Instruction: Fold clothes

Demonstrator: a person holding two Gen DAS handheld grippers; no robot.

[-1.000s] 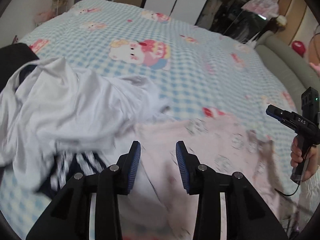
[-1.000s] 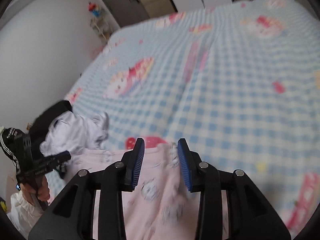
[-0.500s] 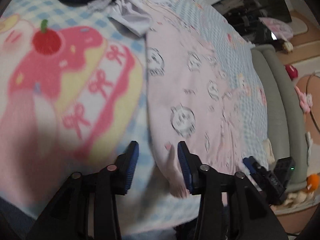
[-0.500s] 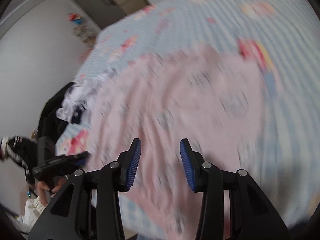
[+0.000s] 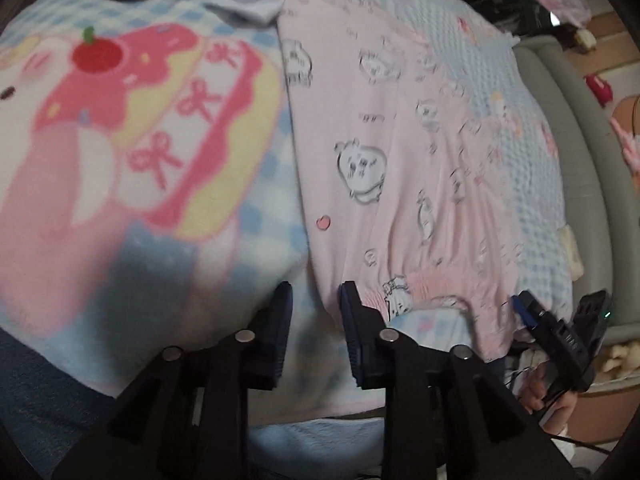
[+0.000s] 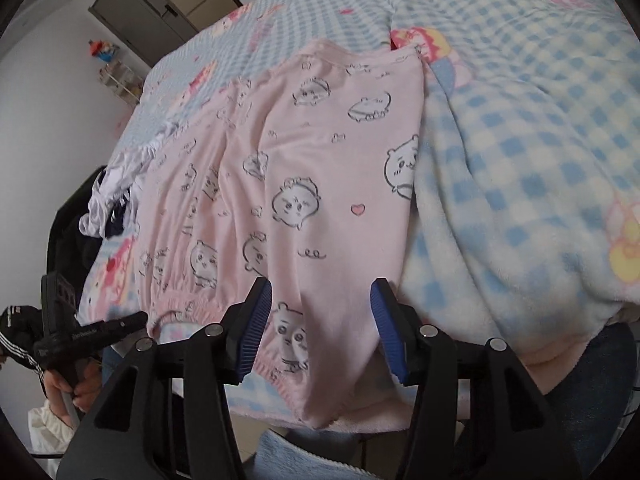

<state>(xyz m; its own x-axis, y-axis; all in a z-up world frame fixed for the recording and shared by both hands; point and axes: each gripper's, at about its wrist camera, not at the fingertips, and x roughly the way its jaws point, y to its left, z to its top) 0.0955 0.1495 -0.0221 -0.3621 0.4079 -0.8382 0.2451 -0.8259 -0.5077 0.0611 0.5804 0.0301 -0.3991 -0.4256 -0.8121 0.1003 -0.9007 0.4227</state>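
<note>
Garment: pink pyjama bottoms (image 6: 304,184) printed with cartoon faces, spread flat on the bed, stretching away ahead of both pairs of fingers; elastic waistband (image 5: 436,284) at the near edge, closest to the fingers.
Left gripper (image 5: 315,312): fingers narrow and closing, tilted steeply down at the near left corner of the pyjama bottoms; pink hem just ahead of and between the tips, right finger (image 5: 352,320) at the cloth's edge, left finger (image 5: 280,320) over the blanket; actual pinch not clear through the blur.
Right gripper (image 6: 320,312): fingers wide and opening, straddling the near right corner of the garment; pink cloth between the tips but apart from both blue pads (image 6: 256,320).
Blanket (image 6: 520,168): blue-and-white checked fleece with pink cartoon patches, under the garment and bunched to the right of the right fingers.
Clothes pile (image 6: 116,196): white and dark navy items, crumpled, far ahead and left of the right fingers, touching the garment's far end.
Hands: one (image 5: 540,396) seen on the right gripper's handle, the other (image 6: 76,384) on the left gripper's handle.
</note>
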